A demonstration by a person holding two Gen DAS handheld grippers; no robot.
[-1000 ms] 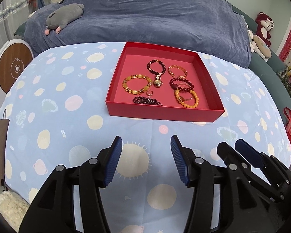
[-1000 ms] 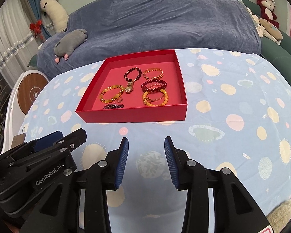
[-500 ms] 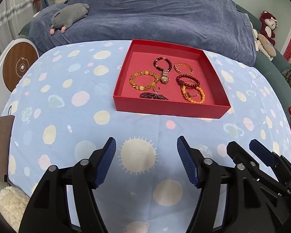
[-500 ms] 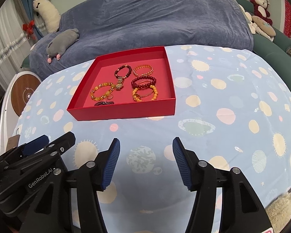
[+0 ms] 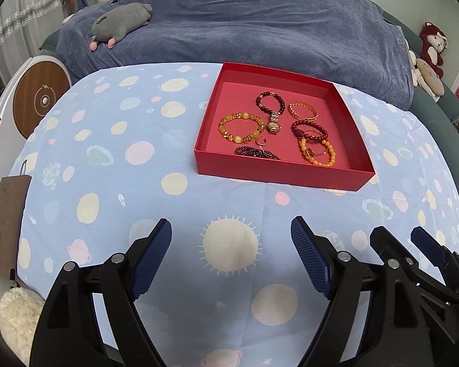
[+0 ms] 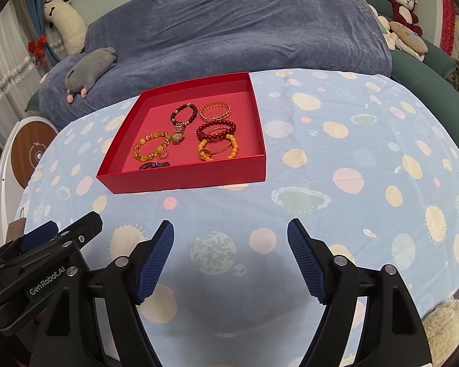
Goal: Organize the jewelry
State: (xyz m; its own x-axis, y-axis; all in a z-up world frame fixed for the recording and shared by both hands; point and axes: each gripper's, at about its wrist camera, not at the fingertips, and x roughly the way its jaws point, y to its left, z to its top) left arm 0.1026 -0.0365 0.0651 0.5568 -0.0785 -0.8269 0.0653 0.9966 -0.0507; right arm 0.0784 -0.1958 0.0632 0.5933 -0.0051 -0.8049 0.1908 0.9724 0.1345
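Red cardboard forms the shallow tray [image 5: 283, 174] that sits on the table with the blue spotted cloth [image 5: 107, 159]. Inside the tray lie the bracelets: a yellow beaded one [image 5: 241, 128] at its left part, an orange one [image 5: 317, 152] near its front right, a dark red one [image 5: 309, 130] just behind that. The left gripper [image 5: 231, 255] and the right gripper [image 6: 230, 257] hang in front of the tray, well apart from it, both spread wide and holding nothing.

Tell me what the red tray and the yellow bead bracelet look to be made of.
Red tray: likely cardboard with a matte paper finish, judging by its thin straight walls, crisp corners and lack of shine. Yellow bead bracelet: glossy, translucent beads, possibly glass, resin or stone, with small gold-toned spacers; the exact material is unclear.
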